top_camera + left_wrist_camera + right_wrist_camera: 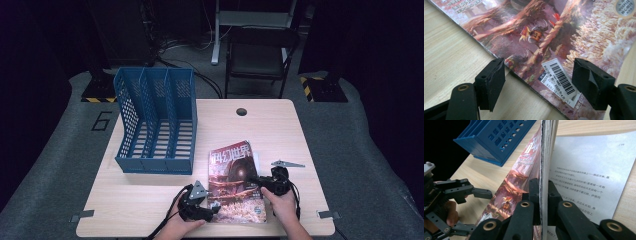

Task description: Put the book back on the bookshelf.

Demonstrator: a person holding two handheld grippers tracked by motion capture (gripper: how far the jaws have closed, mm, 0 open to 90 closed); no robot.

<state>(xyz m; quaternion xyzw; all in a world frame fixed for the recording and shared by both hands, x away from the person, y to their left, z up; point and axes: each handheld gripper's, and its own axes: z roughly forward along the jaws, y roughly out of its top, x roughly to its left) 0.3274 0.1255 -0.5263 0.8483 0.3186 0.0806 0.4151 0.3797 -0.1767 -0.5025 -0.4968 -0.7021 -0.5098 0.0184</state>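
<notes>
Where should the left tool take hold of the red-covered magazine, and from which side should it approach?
Probably the near-left corner of the glossy red-covered magazine, by the white barcode sticker, coming from the person's side. That corner lies between the open left tool, while the right tool clamps the opposite page edge, lifting it.

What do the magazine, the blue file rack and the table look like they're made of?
Magazine: paper with a glossy printed cover that catches light; matte white pages inside. Blue file rack: probably moulded plastic, with perforated walls and an even colour. Table: light wood grain, likely laminate or veneer.
</notes>
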